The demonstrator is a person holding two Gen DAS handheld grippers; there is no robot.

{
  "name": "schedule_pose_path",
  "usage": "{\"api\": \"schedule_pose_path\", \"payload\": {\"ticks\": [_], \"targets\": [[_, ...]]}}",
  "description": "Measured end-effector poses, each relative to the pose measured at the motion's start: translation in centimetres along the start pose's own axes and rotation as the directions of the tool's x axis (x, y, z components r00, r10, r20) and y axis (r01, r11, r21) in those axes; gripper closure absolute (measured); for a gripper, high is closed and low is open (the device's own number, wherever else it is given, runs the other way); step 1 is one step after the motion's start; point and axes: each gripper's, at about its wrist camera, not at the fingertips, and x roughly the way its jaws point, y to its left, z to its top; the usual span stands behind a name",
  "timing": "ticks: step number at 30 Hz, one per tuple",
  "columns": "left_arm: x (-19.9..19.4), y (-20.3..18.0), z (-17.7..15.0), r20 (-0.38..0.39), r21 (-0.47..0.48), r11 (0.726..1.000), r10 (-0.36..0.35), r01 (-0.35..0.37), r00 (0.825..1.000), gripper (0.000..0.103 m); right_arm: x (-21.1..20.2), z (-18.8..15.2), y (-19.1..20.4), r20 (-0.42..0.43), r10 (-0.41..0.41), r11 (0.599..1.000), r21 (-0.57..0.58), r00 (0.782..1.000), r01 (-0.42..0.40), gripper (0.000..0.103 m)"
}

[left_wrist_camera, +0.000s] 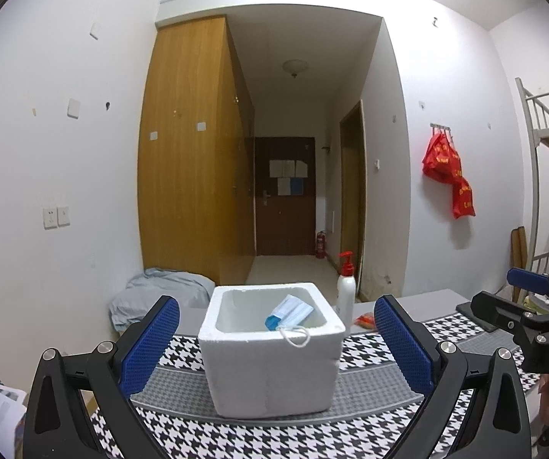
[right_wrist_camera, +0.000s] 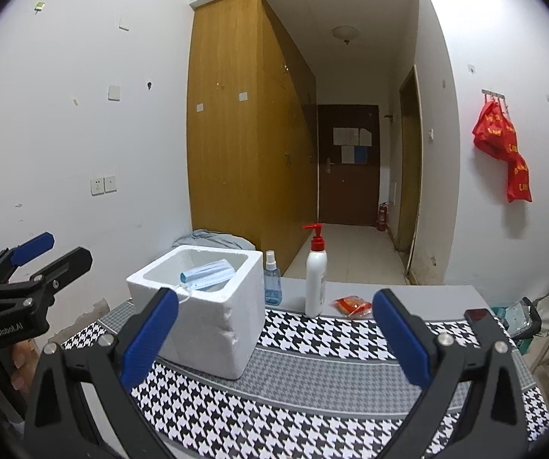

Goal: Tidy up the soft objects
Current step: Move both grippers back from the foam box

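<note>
A white foam box (left_wrist_camera: pixel 272 359) stands on the houndstooth cloth (left_wrist_camera: pixel 370 432). Blue face masks (left_wrist_camera: pixel 291 311) lie inside it, with an ear loop hanging over the front rim. My left gripper (left_wrist_camera: pixel 274 348) is open and empty, its blue pads either side of the box but nearer the camera. My right gripper (right_wrist_camera: pixel 274 336) is open and empty, to the right of the box (right_wrist_camera: pixel 201 313); the masks (right_wrist_camera: pixel 207 273) show inside. Each gripper shows at the edge of the other's view.
A white pump bottle with a red top (right_wrist_camera: pixel 315 275), a small blue spray bottle (right_wrist_camera: pixel 271 283) and a red packet (right_wrist_camera: pixel 352 306) sit behind the box near the table's far edge. A bunk bed frame (left_wrist_camera: pixel 546 176) stands at the right. A grey bundle (left_wrist_camera: pixel 159 298) lies at the left.
</note>
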Motion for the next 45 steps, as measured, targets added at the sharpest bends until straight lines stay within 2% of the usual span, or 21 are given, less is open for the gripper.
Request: {"api": "schedule_pose_path", "payload": {"ticks": [2,21,31,35,45], "targets": [[-0.7,-0.2,-0.1,-0.001,0.0,1.0,-0.019,0.019,1.0,0.001,-0.8,-0.3,0.2,0.012,-0.01,1.0,-0.003,1.0,0.01,0.0],[-7.0,-1.5,-2.8,0.041,0.007,0.999,-0.035,0.035,0.999,0.001,-7.9,-3.8,2.2,0.068,-0.048,0.999,0.012,0.997,0.047,0.0],[-8.5,-2.0,-3.8,0.057,0.018,0.999,-0.037,0.036,0.998,0.001,-9.3,-5.1,2.7,0.075,-0.059,0.998,0.004,0.995,0.059,0.0],[-8.6,-2.0,-4.6,0.06,0.025,1.0,-0.019,0.017,0.998,0.001,-9.3,-5.8,2.3,0.073,-0.076,0.997,0.023,0.994,0.075,0.0],[-8.4,-2.5,-6.8,0.045,0.044,0.999,-0.027,0.026,0.999,0.001,-9.2,-7.6,2.6,0.058,-0.069,0.998,0.009,0.996,0.068,0.0]]}}
